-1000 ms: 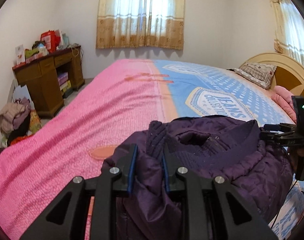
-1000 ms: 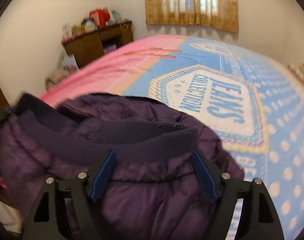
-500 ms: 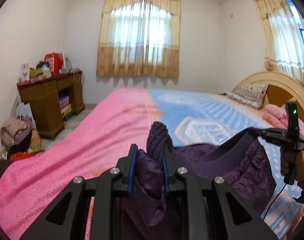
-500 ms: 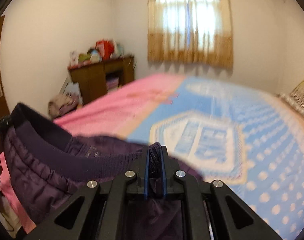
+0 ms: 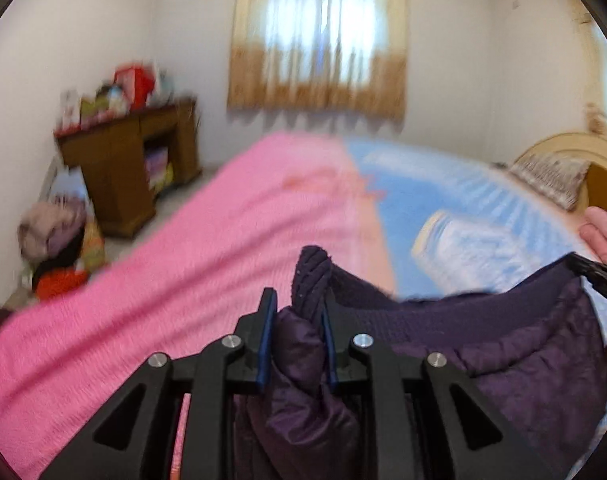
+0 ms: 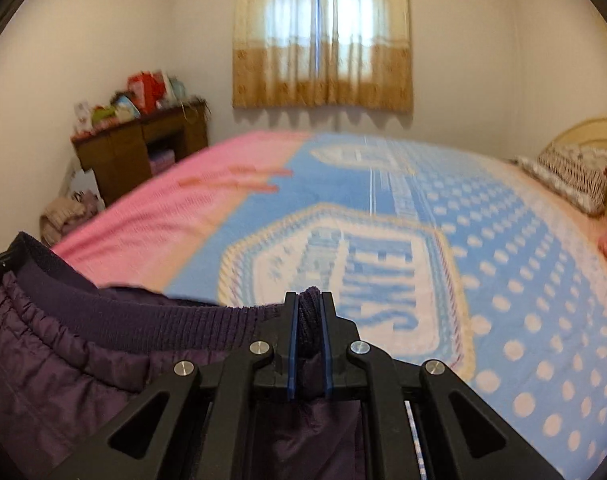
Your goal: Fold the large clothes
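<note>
Clamped on a bunched corner of the purple jacket (image 5: 503,360), the left gripper (image 5: 297,344) pinches both quilted shell and ribbed hem band (image 5: 443,312) between its blue-lined fingers (image 5: 266,340); from there the band runs taut to the right, where the other tool's black tip just enters the left wrist view. The garment hangs in the air above the near edge of the bed (image 5: 183,280), its body dropping below the frame, so no fold looks made yet, and I judge the task is at its start: the jacket must first be laid flat. In the right wrist view, the right gripper (image 6: 308,340) is closed tight on the band's other end, and the ribbing stretches away to the left. The held edge therefore lies side to side between the two tools, roughly along the bed's near side, with the jacket's length hanging downward.
</note>
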